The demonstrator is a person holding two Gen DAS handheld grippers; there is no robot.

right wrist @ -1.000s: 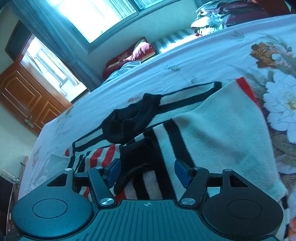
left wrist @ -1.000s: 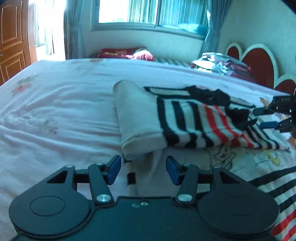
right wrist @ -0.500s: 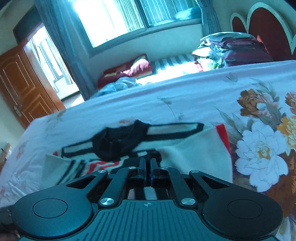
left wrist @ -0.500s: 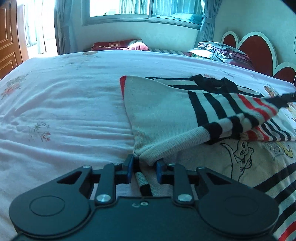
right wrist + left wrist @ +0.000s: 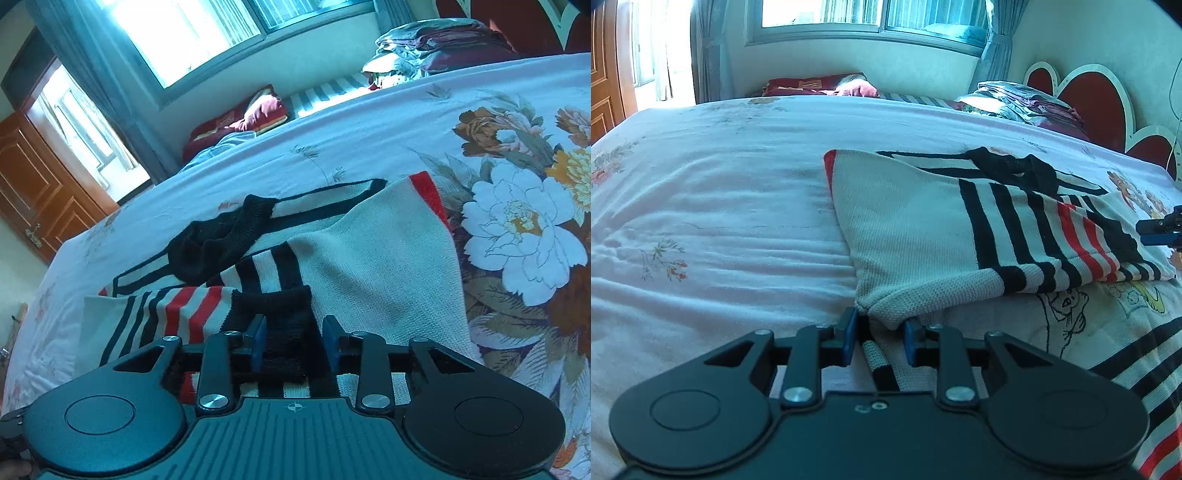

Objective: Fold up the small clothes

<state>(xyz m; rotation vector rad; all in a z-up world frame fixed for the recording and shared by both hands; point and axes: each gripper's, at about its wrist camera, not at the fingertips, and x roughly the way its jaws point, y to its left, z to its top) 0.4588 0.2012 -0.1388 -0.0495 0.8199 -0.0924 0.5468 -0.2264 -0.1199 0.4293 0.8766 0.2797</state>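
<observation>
A small knit sweater (image 5: 923, 236), white with black and red stripes, lies on the bed with a sleeve folded across it. My left gripper (image 5: 880, 341) is open, its blue pads on either side of the sweater's lower corner. My right gripper (image 5: 295, 343) is open over the black sleeve cuff (image 5: 273, 317), which lies flat between the pads. The black collar (image 5: 218, 240) sits beyond it. The right gripper's tips also show at the right edge of the left wrist view (image 5: 1160, 232).
The bed (image 5: 720, 221) has a white floral sheet, with big printed flowers (image 5: 517, 221) at the right. A second striped garment with a cartoon print (image 5: 1071, 321) lies under my left gripper's right side. Folded bedding (image 5: 1023, 99), a red headboard (image 5: 1089, 96) and pillows (image 5: 820, 83) lie beyond.
Both grippers were shut on the sweater half a second ago and have now opened, letting the corner and the sleeve cuff rest on the bed. The sleeve lies folded across the body.
</observation>
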